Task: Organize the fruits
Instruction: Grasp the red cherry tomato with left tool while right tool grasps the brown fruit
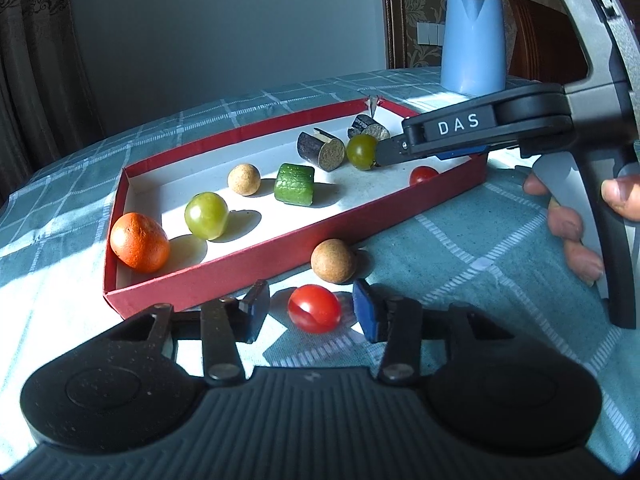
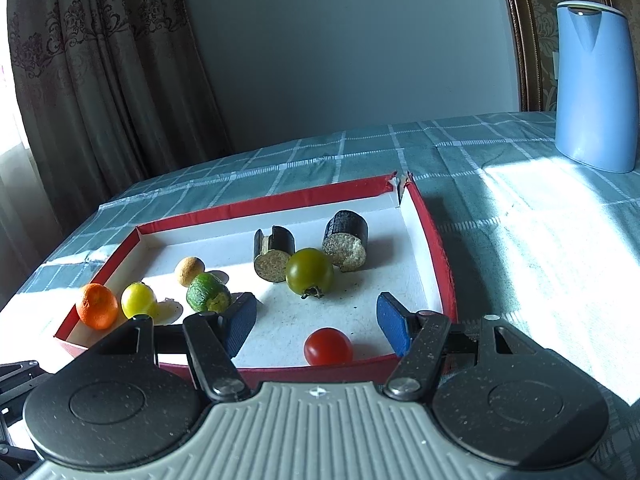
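The left gripper (image 1: 310, 312) is spread around a red tomato (image 1: 314, 308) on the tablecloth (image 1: 460, 248), just outside the red box's (image 1: 248, 276) near wall. The right gripper (image 2: 316, 320) hangs spread and empty above the box floor, another red tomato (image 2: 328, 346) lying by the wall beneath it.

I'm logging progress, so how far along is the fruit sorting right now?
Mostly done: the red box already holds the orange, both green tomatoes, a red tomato and other pieces. In hand: nothing gripped; the left gripper sits open around the outside tomato; the right gripper is open over the box. Left: that tomato and the cork ball.
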The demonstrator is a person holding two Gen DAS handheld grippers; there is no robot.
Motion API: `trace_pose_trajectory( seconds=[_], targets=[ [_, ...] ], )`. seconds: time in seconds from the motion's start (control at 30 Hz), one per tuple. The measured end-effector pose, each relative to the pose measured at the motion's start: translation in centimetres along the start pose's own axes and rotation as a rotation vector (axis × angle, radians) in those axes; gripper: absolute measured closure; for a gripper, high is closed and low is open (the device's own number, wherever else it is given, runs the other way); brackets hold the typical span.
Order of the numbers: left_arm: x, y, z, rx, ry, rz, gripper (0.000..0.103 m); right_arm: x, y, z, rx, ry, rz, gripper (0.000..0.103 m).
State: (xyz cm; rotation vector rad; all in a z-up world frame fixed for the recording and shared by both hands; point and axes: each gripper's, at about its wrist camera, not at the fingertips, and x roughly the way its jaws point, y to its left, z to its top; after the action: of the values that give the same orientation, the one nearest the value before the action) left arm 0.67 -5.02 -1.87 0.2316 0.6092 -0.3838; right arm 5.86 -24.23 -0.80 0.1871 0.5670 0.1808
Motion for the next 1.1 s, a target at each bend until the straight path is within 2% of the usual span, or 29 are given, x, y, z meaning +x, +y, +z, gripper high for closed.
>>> trace_pose_trajectory(
  seconds=[0.13,0.27,0.37,0.43,0.57,0.67,0.8,0.93,1.1],
  targets=[
    [-0.2,-0.1,-0.1,0.007,-0.003,-0.008,0.077,-0.6,0.1,-0.4,-0.007,-0.013,0.01,0.037],
    [-0.5,0.0,-0.2,0.003,-0.013,0.011,0.079,-1.4,0.6,-0.9,-0.036,-0.024,0.024,0.037],
    [-1.0,0.4,-0.2,-0.016,-0.035,0.051,0.079,-2.1,1.2,-1.3,-0.065,-0.034,0.033,0.037],
    [-1.2,1.0,-0.3,-0.045,-0.044,0.105,0.079,-2.7,1.6,-1.7,-0.079,-0.037,0.055,0.037],
    [-1.1,2.2,-0.4,-0.1,-0.021,0.175,0.079,-4.1,3.2,-2.9,-0.16,-0.061,0.077,0.037],
    [-1.0,2.5,-0.5,-0.112,-0.017,0.214,0.079,-4.2,4.6,-3.9,-0.222,-0.026,0.121,0.037],
    [-0.8,3.1,-0.5,-0.14,0.001,0.253,0.079,-4.1,6.9,-4.9,-0.319,-0.023,0.109,0.037],
    [-0.4,4.0,-0.5,-0.187,0.023,0.271,0.079,-3.0,7.8,-4.9,-0.32,0.036,0.111,0.037],
    [-0.4,3.7,-0.5,-0.175,0.024,0.279,0.078,-1.7,8.1,-4.7,-0.279,0.089,0.135,0.042]
  ],
)
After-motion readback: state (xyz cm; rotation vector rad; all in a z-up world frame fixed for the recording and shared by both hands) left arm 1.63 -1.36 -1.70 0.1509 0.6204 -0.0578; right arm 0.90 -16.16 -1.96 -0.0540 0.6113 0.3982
